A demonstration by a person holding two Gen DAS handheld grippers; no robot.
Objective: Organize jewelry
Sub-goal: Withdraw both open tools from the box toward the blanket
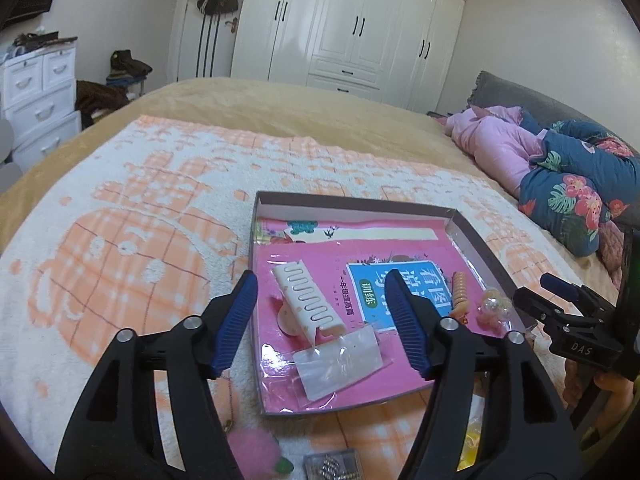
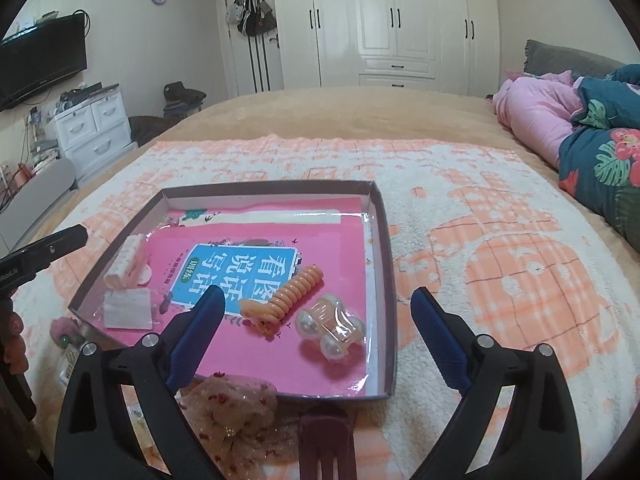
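Observation:
A shallow cardboard tray (image 1: 476,236) (image 2: 382,232) with a pink book inside lies on the towel. In it are a white hair claw (image 1: 306,300) (image 2: 126,260), a clear packet (image 1: 340,362) (image 2: 128,308), an orange spiral hair tie (image 1: 460,292) (image 2: 286,292) and a pearl hair clip in a clear bag (image 1: 494,308) (image 2: 332,328). My left gripper (image 1: 320,284) is open and empty above the tray's left part. My right gripper (image 2: 316,300) is open and empty over the tray's near right corner; it also shows in the left wrist view (image 1: 560,284).
Outside the tray near its front edge lie a pink pompom on a chain (image 1: 250,448), a bead box (image 1: 332,466), a speckled scrunchie (image 2: 236,404) and a dark claw clip (image 2: 326,444). Bedding (image 2: 580,120) is piled at the right. A wardrobe stands behind.

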